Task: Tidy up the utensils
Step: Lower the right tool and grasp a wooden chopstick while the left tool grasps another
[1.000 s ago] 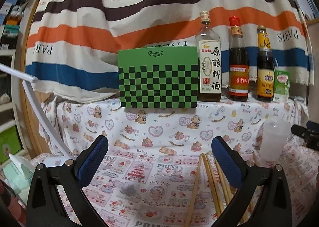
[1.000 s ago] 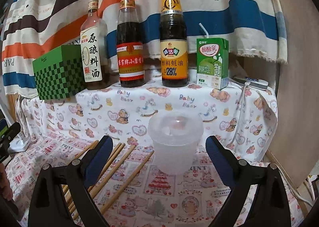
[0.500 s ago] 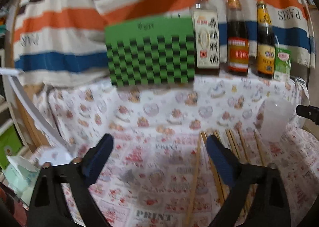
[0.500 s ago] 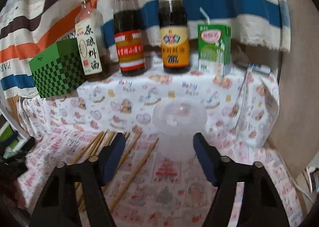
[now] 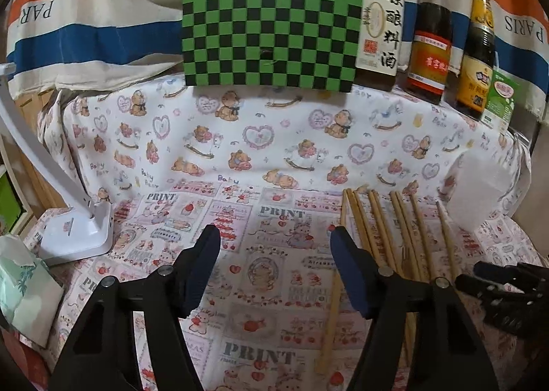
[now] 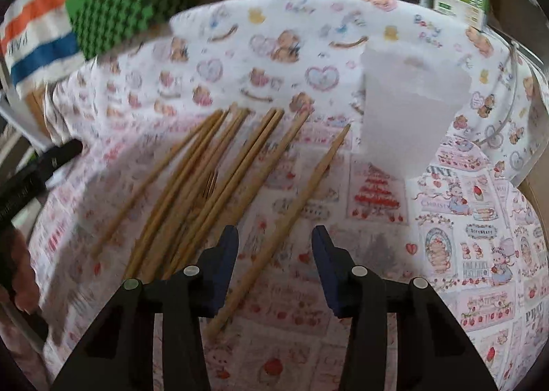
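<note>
Several wooden chopsticks [image 6: 206, 181] lie fanned out on the printed tablecloth; they also show in the left wrist view [image 5: 387, 233]. A translucent white plastic cup [image 6: 408, 106] stands upright to their right, also seen in the left wrist view [image 5: 480, 192]. My right gripper [image 6: 274, 253] is open and empty, hovering low over the near end of the rightmost chopstick [image 6: 288, 219], which lies between its jaws. My left gripper [image 5: 274, 253] is open and empty, over the cloth just left of the chopsticks.
A green checkered box [image 5: 271, 30], three sauce bottles [image 5: 429, 30] and a green drink carton [image 5: 501, 99] stand on the raised back ledge. A white lamp base [image 5: 75, 229] and a tissue pack [image 5: 24, 291] sit at the left. A striped cloth hangs behind.
Both grippers have tilted down and moved forward toward the table. The right gripper has narrowed its opening and come over the rightmost chopstick. The left gripper's jaws have also come closer together.
</note>
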`<control>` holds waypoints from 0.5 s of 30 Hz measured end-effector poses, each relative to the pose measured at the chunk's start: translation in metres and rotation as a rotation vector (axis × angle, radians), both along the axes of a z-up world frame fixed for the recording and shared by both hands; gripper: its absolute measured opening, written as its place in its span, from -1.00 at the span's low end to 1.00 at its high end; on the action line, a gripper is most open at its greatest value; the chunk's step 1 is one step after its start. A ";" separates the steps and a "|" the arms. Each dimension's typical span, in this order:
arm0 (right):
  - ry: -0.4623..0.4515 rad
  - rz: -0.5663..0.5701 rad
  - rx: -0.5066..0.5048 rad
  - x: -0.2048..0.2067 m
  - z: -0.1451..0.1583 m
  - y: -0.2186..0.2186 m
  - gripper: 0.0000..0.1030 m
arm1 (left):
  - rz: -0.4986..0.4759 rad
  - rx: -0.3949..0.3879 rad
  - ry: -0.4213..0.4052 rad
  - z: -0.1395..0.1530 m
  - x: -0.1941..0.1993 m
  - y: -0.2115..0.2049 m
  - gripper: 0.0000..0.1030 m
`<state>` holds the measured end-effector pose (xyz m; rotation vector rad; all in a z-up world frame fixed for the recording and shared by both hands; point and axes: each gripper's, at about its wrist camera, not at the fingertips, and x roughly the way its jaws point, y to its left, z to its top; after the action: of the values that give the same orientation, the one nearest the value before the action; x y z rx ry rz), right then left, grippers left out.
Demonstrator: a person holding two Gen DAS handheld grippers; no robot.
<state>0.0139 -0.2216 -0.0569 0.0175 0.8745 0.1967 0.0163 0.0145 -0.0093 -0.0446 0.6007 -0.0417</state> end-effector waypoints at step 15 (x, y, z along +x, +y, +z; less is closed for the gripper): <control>0.012 0.005 -0.054 -0.008 -0.006 0.005 -0.84 | -0.128 0.138 0.172 -0.022 0.007 -0.037 0.48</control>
<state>0.0061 -0.2170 -0.0625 -0.0343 0.8914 0.1780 0.0237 -0.0221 -0.0318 0.1258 0.7765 -0.1210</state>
